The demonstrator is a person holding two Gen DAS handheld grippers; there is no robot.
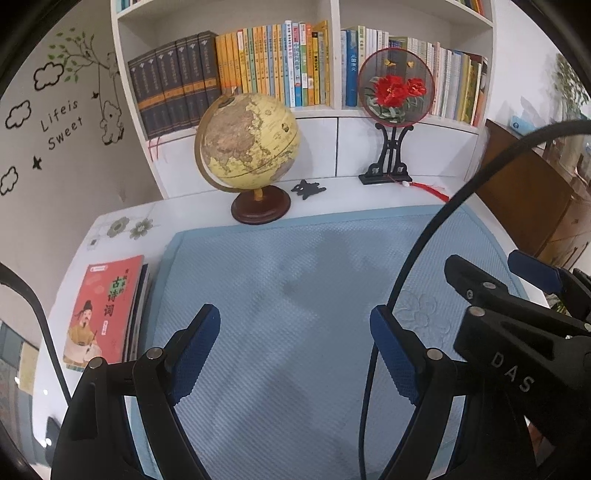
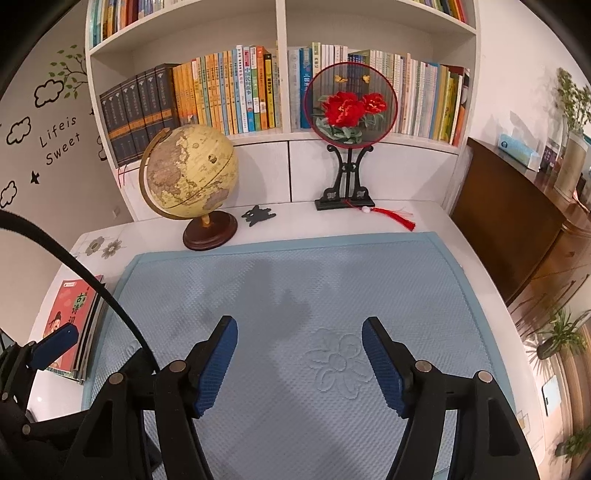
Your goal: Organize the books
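We are holding both tongs over the blue mat (image 2: 295,280) that is covering most of the bench (image 2: 424,218). The left tongs (image 1: 295,325) are standing wide apart with only bare mat between their pads. The right tongs (image 2: 299,334) are likewise apart and gripping nothing, hanging above the embossed flower in the mat; in the left view they are showing at the right edge.

The stack of books (image 1: 105,310), topped by a red picture book, is lying flat at the bench's left edge, just beside the mat's left border and well apart from both tongs.

Along the back edge, a globe (image 2: 190,173) is standing toward the left, a round embroidered fan (image 2: 351,103) on a black stand toward the right, and a small black ornament (image 2: 258,215) between them. The white bookshelf (image 2: 282,22) behind is carrying rows of upright books.
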